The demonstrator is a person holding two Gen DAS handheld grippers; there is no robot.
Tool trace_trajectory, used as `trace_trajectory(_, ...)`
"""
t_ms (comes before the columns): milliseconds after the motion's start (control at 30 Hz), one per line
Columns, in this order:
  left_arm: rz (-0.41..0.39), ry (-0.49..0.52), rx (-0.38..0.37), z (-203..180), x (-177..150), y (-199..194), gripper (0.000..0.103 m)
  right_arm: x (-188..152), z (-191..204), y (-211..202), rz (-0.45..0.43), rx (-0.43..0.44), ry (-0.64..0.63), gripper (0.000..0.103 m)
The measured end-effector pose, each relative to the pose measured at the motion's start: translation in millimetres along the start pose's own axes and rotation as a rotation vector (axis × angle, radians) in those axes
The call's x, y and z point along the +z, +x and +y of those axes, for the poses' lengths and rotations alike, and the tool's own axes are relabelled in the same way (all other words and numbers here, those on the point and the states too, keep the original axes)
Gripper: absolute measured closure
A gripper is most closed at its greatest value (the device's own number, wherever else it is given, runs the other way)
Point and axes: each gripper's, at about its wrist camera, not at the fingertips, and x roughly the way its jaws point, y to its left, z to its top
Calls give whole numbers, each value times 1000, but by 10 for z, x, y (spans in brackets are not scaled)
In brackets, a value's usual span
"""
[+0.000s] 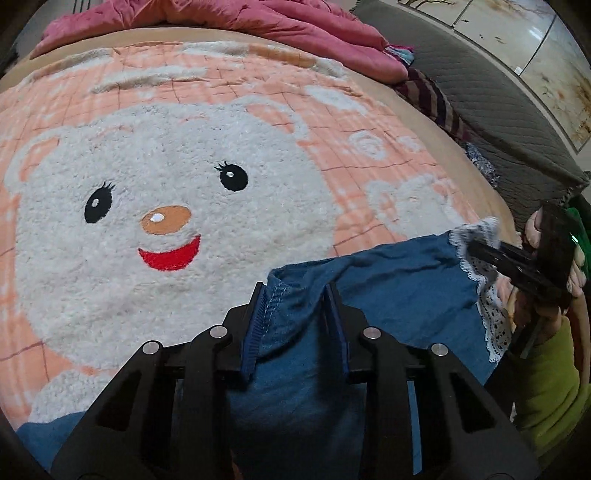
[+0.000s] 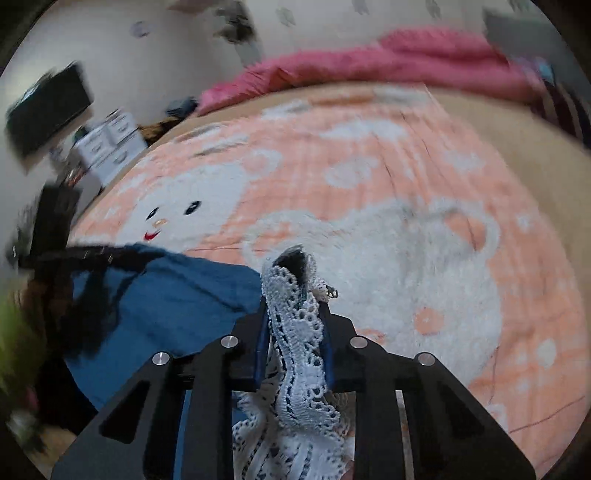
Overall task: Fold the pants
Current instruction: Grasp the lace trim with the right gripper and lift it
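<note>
The blue pants (image 1: pixel 399 295) lay at the near edge of a bed, on a fluffy peach blanket (image 1: pixel 184 147) with a white bear face. A white lace trim (image 2: pixel 299 332) ran along one end of them.

The left gripper (image 1: pixel 295 306) pointed down at the bed, with a stitched fold of the pants between its 2 blue-padded fingers (image 1: pixel 255 328). The pads pressed on the cloth from both sides, so it was clamped on the pants.

The right gripper (image 2: pixel 295 325) had the lace trim bunched between its fingers and pinched tight; the lace stood up past the fingertips and hung down behind them. In the left wrist view the same gripper (image 1: pixel 484 251) sat at the lace end, held by a hand (image 1: pixel 535 229) with a green sleeve (image 1: pixel 554 376) below it.

The pants stretched between the 2 grippers, lightly creased.

A pink quilt (image 1: pixel 295 26) was heaped at the far side of the bed. The right wrist view was blurred; a dark screen (image 2: pixel 48 107) hung on the wall, with white drawers (image 2: pixel 110 144) under it.
</note>
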Motion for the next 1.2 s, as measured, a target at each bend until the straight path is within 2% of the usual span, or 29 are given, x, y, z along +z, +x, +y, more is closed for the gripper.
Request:
trace_trajectory(133,36,-20,13,56,11,126,78,-39,233,-60,-19,-31,-153,81)
trace_trajectory(200,44,-18,13,53,7,165,78,-54,289,-32,-13,-34,-183,81)
trace_trajectory(267,42,-21,11,54,12,177,78,-52,256,34,5,-57,-157,81)
trace_trajectory(333,36,-31,18,63,19,170,91,-32,195,101,25,-94,-116,83)
trace_trajectory(400,21,-41,21,63,30,135,98,-6,145,127,24,-145,-85,85)
trace_trajectory(533,-69,-32,27,-6,117,-39,101,35,130,64,-7,-199,-58,87)
trace_trajectory(633,-99,4,64,-102,203,-82,102,188,137,41,-41,-217,-63,87)
trace_trajectory(733,-115,2,63,-119,312,-77,103,339,119,53,-58,-221,-80,87)
trace_trajectory(800,-109,-1,67,-115,349,-49,103,420,78,137,-33,-232,-88,87)
trace_trajectory(867,-103,-6,80,-89,364,-17,103,424,-38,332,71,-224,-57,87)
trace_trajectory(967,-113,-35,80,-19,320,-36,103,328,-211,563,169,-203,7,82)
trace_trajectory(1067,-138,-44,119,13,284,-111,102,265,-307,566,150,-197,53,71)
trace_trajectory(1133,-168,-48,140,28,257,-222,102,230,-404,430,120,-199,118,51)
trace_trajectory(1200,-195,-45,161,35,236,-333,100,157,-456,232,79,-189,158,50)
